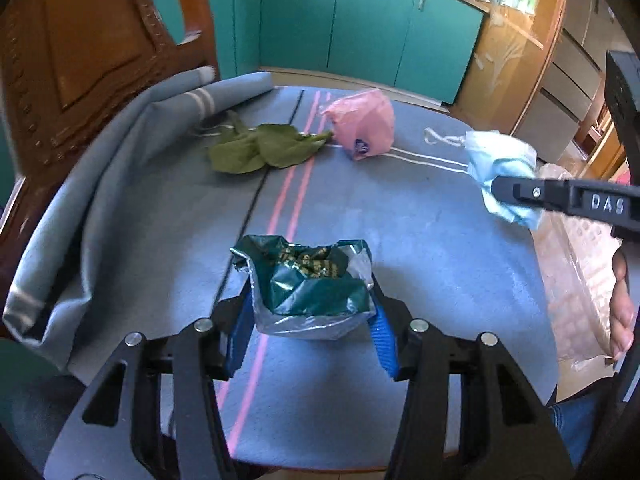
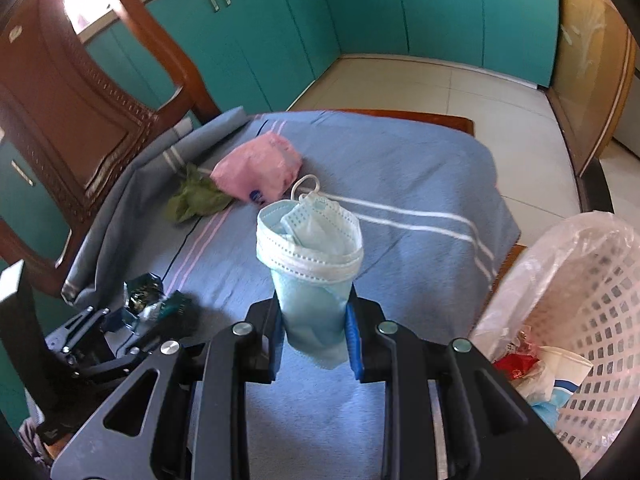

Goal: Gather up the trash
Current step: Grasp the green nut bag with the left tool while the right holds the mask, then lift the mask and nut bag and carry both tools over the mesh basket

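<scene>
Left gripper half closed, clamping one green foil wrapper above the table. Right gripper nearly shut, pinching one blue face mask beside the bin. On the cloth: one pink bag, one leaf bunch.

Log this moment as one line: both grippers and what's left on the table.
left gripper: shut on green wrapper | right gripper: shut on face mask | left on table: pink bag, leaves | bin: right

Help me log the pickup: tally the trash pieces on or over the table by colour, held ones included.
Green: 2, the foil wrapper in the left gripper and the leaves
Pink: 1, the bag
Light blue: 1, the face mask in the right gripper
Total: 4
</scene>
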